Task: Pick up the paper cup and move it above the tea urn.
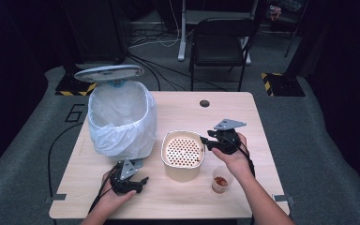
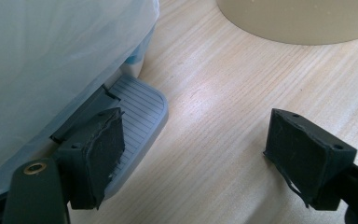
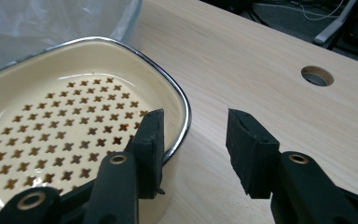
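Black grippers (image 1: 143, 180) – grey three-cornered plates; black cables; seemingly sleeveless forearms.

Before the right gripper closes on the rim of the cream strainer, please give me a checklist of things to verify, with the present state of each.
1. Right gripper straddles the strainer rim, one jaw inside, one outside: ok.
2. Pads pressing on the rim: not ok, gaps remain.
3. Left gripper open, one jaw over the bin pedal: ok.
4. Bin lid raised: ok.
5. Small cup beside the strainer upright: ok.
6. Strainer contents: cannot tell.
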Demonstrator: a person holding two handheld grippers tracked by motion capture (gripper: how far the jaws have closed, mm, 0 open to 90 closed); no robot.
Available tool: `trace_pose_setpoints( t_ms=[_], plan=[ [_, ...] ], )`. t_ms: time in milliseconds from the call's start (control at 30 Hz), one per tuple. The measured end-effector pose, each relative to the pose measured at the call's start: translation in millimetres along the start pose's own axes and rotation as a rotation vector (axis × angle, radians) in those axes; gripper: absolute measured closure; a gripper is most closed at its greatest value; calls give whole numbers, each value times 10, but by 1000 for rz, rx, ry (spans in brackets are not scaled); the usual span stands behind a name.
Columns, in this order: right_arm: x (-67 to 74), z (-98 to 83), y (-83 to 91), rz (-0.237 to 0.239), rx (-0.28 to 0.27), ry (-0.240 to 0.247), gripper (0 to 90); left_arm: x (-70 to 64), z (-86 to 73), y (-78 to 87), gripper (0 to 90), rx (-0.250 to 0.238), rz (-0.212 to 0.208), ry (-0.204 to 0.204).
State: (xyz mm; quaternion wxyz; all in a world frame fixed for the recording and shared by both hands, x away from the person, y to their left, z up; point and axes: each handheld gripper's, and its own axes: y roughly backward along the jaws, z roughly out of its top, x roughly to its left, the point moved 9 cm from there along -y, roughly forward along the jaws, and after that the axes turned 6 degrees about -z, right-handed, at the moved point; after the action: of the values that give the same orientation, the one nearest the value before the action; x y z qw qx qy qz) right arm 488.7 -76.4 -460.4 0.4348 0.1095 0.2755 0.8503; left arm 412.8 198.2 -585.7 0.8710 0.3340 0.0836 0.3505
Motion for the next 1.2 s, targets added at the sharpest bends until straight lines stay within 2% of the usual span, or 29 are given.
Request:
trace_pose_setpoints(
  t_ms=[67, 167, 300, 433, 567, 733, 967, 1067, 1200],
  plan=[
    [-3, -8, -27, 20, -1, -27, 575, 0, 0, 0, 192, 0, 0, 0],
    [-8, 1, -51, 25, -2, -37, 602, 0, 0, 0, 192, 0, 0, -1],
    [23, 7, -128, 38, 14, -18, 650, -3, -2, 3, 192, 4, -7, -1],
    [86, 8, -176, 62, 30, -2, 743, -2, -2, 3, 192, 4, -5, -2],
    [106, 11, -174, 26, 36, 41, 748, -3, -2, 3, 192, 4, -6, -2],
    [105, 0, -122, 16, 31, 57, 761, -2, -3, 3, 192, 5, -5, -2],
    [91, -45, -37, 44, 17, 51, 760, -2, -2, 3, 192, 5, -5, -2],
    [83, -43, -71, 66, 26, 18, 761, -2, -2, 3, 192, 4, -5, -2],
    [83, -43, -167, 86, 31, 15, 748, -2, -2, 3, 193, 5, -5, -2]
  ],
)
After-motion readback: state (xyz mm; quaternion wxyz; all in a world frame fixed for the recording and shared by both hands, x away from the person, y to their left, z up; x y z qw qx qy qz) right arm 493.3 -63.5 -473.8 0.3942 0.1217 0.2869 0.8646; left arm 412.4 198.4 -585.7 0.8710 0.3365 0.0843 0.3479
